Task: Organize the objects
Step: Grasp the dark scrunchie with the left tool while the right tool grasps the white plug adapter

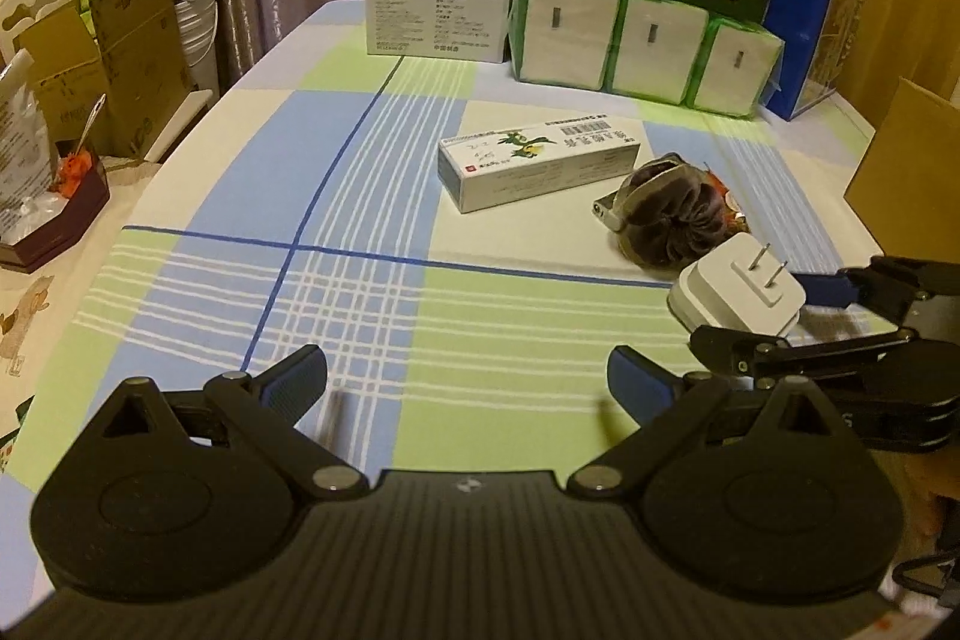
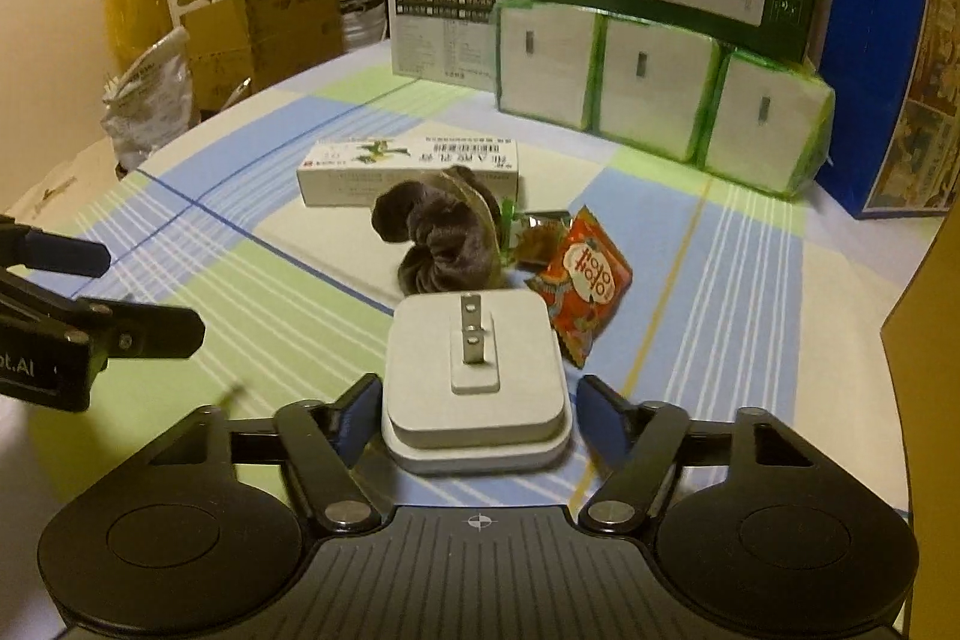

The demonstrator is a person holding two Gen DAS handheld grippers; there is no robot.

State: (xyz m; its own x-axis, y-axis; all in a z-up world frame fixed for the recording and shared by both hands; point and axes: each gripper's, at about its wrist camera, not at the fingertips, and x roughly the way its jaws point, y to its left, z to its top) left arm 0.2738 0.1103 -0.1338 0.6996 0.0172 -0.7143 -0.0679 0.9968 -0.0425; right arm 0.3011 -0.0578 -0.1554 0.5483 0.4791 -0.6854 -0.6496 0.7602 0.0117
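Straddling: right gripper [image 2: 474, 421] spread wide round white plug adapter [image 2: 474, 376], prongs up; left pad looks touching, right pad apart.
L gripper [image 1: 468, 382]: wide open, nothing held, over checked tablecloth [image 1: 360, 280].
Adapter loc: tablecloth, just beside dark scrunchie [image 2: 438, 244].
Nearby: snack packet [image 2: 582, 286], medicine box [image 1: 537, 163].

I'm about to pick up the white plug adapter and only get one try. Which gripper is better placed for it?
Right. The right gripper is open with the white plug adapter already between its fingers, prongs up. The left gripper is also open but over bare tablecloth, with the adapter off to its right.
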